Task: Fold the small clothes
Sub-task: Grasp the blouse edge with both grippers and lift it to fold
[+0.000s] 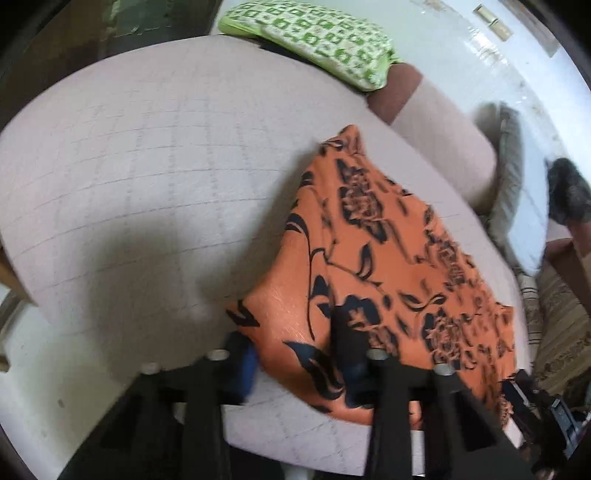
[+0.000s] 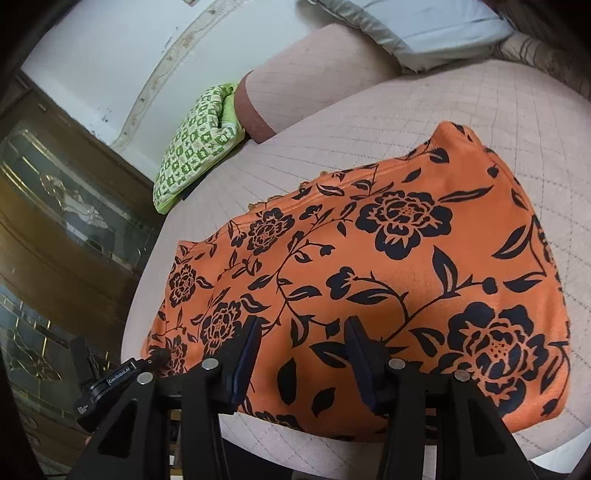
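Observation:
An orange cloth with a black flower print (image 1: 388, 266) (image 2: 388, 277) lies spread on a pale pink quilted bed (image 1: 147, 166) (image 2: 461, 110), reaching its near edge. In the blurred left wrist view my left gripper (image 1: 295, 350) stands over the cloth's near left corner. Its blue-padded left finger (image 1: 245, 363) is at the cloth's edge and its right finger lies on the print; the fabric between them looks flat. My right gripper (image 2: 301, 332) hovers over the cloth's near edge. Its jaws are apart and nothing is pinched.
A green-and-white patterned folded cloth (image 1: 314, 40) (image 2: 195, 147) lies at the bed's far corner beside a pink bolster (image 1: 436, 136) (image 2: 314, 74). A grey-white pillow (image 2: 413, 29) sits beyond. A dark wooden cabinet with glass panes (image 2: 66, 229) stands along the bed's left side.

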The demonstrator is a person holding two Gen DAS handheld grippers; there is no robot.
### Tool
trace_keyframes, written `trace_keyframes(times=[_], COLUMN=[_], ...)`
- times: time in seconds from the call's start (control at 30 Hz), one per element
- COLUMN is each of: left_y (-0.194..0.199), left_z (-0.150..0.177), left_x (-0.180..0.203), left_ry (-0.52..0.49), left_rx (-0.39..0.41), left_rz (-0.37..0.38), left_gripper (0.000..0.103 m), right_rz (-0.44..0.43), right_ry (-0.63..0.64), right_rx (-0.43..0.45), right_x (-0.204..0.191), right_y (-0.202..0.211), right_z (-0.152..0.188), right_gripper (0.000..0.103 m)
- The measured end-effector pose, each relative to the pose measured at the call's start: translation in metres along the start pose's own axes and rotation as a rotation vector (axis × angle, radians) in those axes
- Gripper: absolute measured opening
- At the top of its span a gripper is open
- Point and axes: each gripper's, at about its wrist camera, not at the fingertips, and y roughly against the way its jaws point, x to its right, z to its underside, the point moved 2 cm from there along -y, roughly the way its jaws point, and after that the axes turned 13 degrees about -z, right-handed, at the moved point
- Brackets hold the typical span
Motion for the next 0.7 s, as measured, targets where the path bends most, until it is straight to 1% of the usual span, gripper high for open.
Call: trace_keyframes(times=[0.1, 0.13, 0.17, 0.2, 0.23, 0.27, 0.3, 0.37, 0.4, 0.43, 0.47, 0.5, 0.53, 0.6, 0.67, 0.7], left_y=[-0.006, -0.007, -0.009, -0.01, -0.013, -0.013, -0.013, -0.015, -0.016, -0.016, -0.018, -0.019, -0.02, -0.023, -0.028, -0.028], left_z=[-0.001, -0.001, 0.003, 0.003, 0.004, 0.003, 0.003, 0.002, 0.001, 0.0, -0.001, -0.003, -0.004, -0.007, -0.008, -0.008], left_x=[0.003, 0.004, 0.001, 0.0, 0.001, 0.003, 0.005, 0.013, 0.016, 0.017, 0.019, 0.018, 0.019, 0.021, 0.022, 0.019], left_ry=[0.01, 0.015, 0.022, 0.038, 0.053, 0.064, 0.061, 0.03, 0.026, 0.022, -0.001, -0.021, -0.027, -0.025, -0.018, -0.014], left_rx=[0.007, 0.002, -0.012, -0.019, -0.018, -0.022, -0.022, -0.014, 0.003, 0.018, 0.022, 0.027, 0.036, 0.038, 0.03, 0.033], left_rz=[0.033, 0.044, 0.054, 0.096, 0.116, 0.115, 0.102, 0.067, 0.055, 0.045, 0.007, -0.009, -0.002, 0.004, 0.012, 0.013], left_gripper=[0.033, 0.043, 0.051, 0.064, 0.074, 0.077, 0.077, 0.075, 0.058, 0.034, 0.03, 0.028, 0.025, 0.025, 0.029, 0.035], right_rz=[0.011, 0.014, 0.015, 0.014, 0.01, 0.009, 0.011, 0.01, 0.01, 0.012, 0.012, 0.012, 0.011, 0.011, 0.009, 0.008], right_ry=[0.008, 0.013, 0.017, 0.019, 0.022, 0.028, 0.035, 0.051, 0.057, 0.066, 0.071, 0.075, 0.077, 0.078, 0.072, 0.066], right_rx=[-0.022, -0.027, -0.035, -0.043, -0.054, -0.064, -0.07, -0.087, -0.092, -0.095, -0.096, -0.096, -0.096, -0.095, -0.091, -0.088], right_x=[-0.003, -0.004, -0.006, -0.007, -0.009, -0.011, -0.013, -0.018, -0.02, -0.022, -0.023, -0.023, -0.023, -0.023, -0.021, -0.02], right_y=[-0.012, -0.015, -0.02, -0.025, -0.031, -0.037, -0.042, -0.052, -0.055, -0.059, -0.06, -0.061, -0.062, -0.063, -0.062, -0.062], right_z=[0.0, 0.0, 0.0, 0.001, 0.001, 0.001, 0.002, 0.003, 0.003, 0.004, 0.004, 0.004, 0.004, 0.003, 0.002, 0.001], right_gripper=[0.05, 0.05, 0.05, 0.05, 0.05, 0.05, 0.05, 0.05, 0.05, 0.05, 0.05, 0.05, 0.05, 0.05, 0.05, 0.05])
